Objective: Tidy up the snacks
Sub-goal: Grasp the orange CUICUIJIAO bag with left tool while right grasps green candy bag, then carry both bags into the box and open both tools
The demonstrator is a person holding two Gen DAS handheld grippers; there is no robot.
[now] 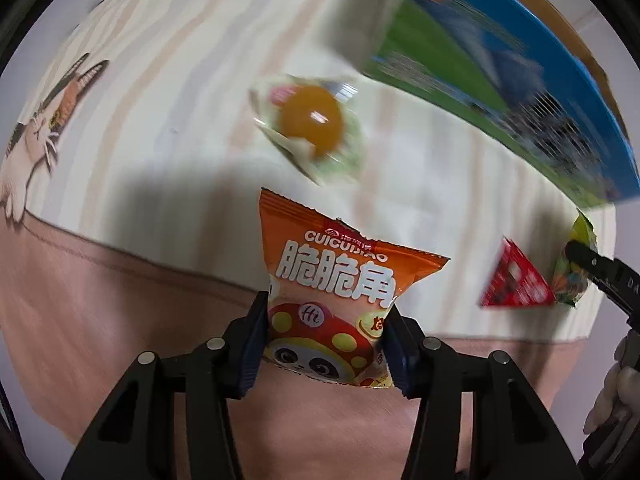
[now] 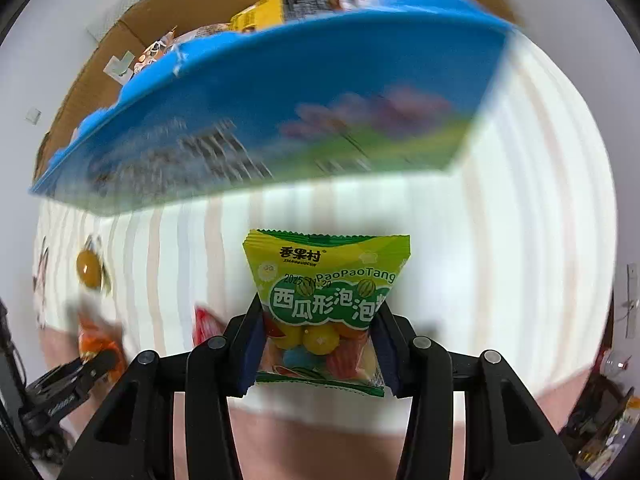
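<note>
My left gripper (image 1: 326, 344) is shut on an orange snack bag (image 1: 332, 280) with a panda print, held above the striped cloth. My right gripper (image 2: 318, 346) is shut on a green-yellow bubble gum bag (image 2: 326, 292), held above the cloth; it also shows at the right edge of the left wrist view (image 1: 576, 268). A clear packet with an orange ball (image 1: 310, 120) lies on the cloth ahead, and shows small in the right wrist view (image 2: 89, 268). A red packet (image 1: 516, 280) lies to the right. A blue and green box (image 2: 272, 120) stands ahead of both grippers.
The cloth (image 1: 160, 100) is cream with pale stripes and a cat picture (image 1: 44, 128) at the left. Behind the blue box (image 1: 500, 60) is a cardboard box (image 2: 132, 16) with several snack packs (image 2: 280, 4) in it. The table's pink edge (image 1: 100, 300) runs below.
</note>
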